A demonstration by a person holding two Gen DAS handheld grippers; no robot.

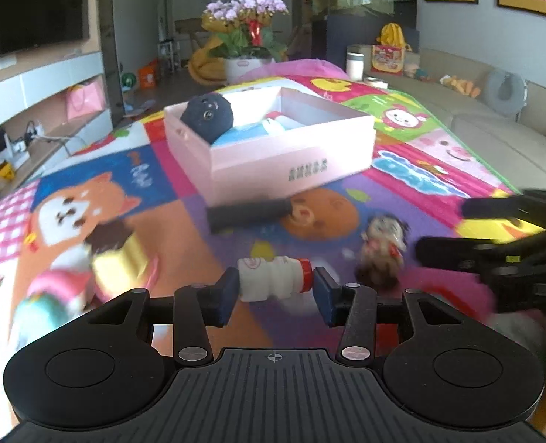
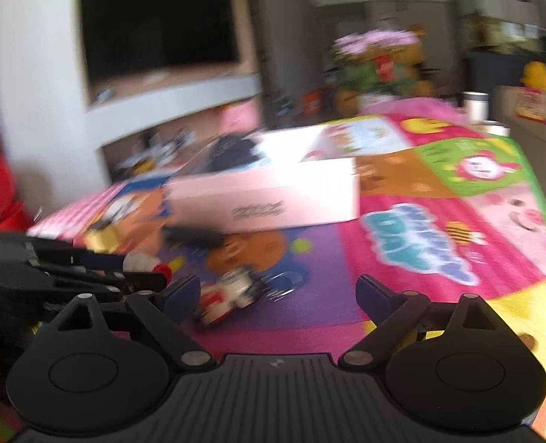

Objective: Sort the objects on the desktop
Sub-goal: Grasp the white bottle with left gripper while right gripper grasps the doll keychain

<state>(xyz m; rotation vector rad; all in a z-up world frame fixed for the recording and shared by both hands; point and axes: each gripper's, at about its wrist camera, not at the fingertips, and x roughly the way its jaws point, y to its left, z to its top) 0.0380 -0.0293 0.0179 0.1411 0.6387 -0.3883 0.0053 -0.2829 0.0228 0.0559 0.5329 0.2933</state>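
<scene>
Cartoon-print play mat [image 1: 413, 170] covering table; pink box [image 1: 273, 155] at centre; sofa, TV, flowers [image 1: 247, 9] beyond. Left gripper [image 1: 273, 288] clamped on small white bottle [image 1: 269, 282] lying crosswise. Right gripper [image 2: 276, 295] wide open, empty, beside doll [image 2: 232, 295].

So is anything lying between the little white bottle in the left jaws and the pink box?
Yes. A dark cylinder lies crosswise on the mat just before the pink box, beyond the bottle. Lifting over it should clear.

Print on the pink box [image 1: 273, 155] is illegible.
</scene>
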